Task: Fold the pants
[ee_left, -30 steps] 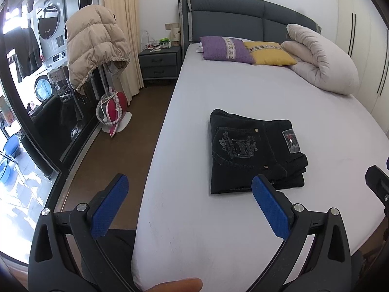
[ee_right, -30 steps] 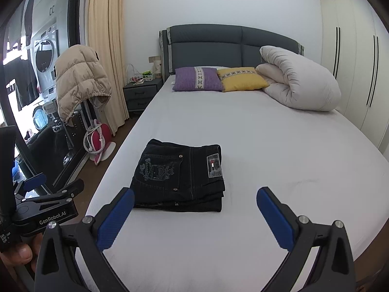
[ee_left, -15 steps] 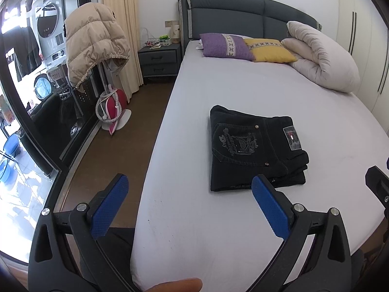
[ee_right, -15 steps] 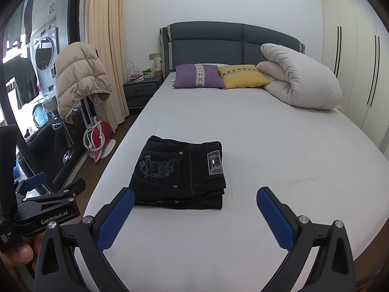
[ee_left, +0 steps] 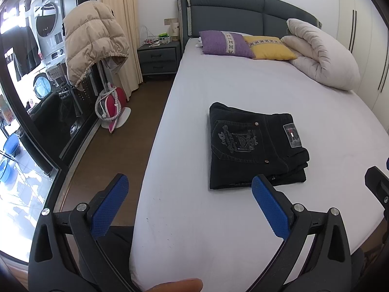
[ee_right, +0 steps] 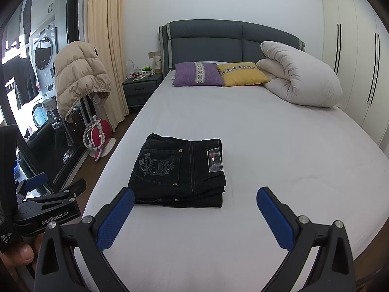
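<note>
pants (ee_left: 255, 146) folded, lying flat near left edge of bed (ee_left: 243, 85) | left gripper (ee_left: 189, 206) jaws spread wide, empty, near side of pants | right gripper (ee_right: 194, 216) jaws spread wide, empty

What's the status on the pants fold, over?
Left gripper open, empty. Right gripper open, empty. Black pants folded flat on the bed, untouched. Nothing in the way.

Bare sheet (ee_right: 279, 146) all around folded pants (ee_right: 180, 170).
</note>
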`<state>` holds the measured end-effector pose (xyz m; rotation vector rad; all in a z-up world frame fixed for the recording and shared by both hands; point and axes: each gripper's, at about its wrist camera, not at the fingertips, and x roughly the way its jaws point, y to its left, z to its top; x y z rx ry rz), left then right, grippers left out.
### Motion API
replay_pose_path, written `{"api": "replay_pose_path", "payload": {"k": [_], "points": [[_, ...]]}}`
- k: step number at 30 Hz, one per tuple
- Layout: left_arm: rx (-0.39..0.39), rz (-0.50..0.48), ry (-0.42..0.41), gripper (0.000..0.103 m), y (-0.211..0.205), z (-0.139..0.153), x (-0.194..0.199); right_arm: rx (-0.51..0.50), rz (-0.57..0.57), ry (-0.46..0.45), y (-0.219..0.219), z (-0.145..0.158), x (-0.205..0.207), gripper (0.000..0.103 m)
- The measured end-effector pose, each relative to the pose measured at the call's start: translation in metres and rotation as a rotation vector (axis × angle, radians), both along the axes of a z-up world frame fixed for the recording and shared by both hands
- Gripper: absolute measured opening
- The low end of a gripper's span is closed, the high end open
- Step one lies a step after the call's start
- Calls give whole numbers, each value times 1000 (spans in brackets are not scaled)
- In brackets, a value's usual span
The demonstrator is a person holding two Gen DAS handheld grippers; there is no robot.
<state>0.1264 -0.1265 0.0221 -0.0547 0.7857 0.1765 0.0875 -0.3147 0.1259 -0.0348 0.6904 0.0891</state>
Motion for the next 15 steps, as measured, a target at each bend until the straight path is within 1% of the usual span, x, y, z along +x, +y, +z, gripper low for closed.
{"api": "replay_pose_path", "payload": {"k": [15], "points": [[0, -2, 2, 103, 0, -1, 0, 0, 1, 1, 0, 0, 0, 103]]}}
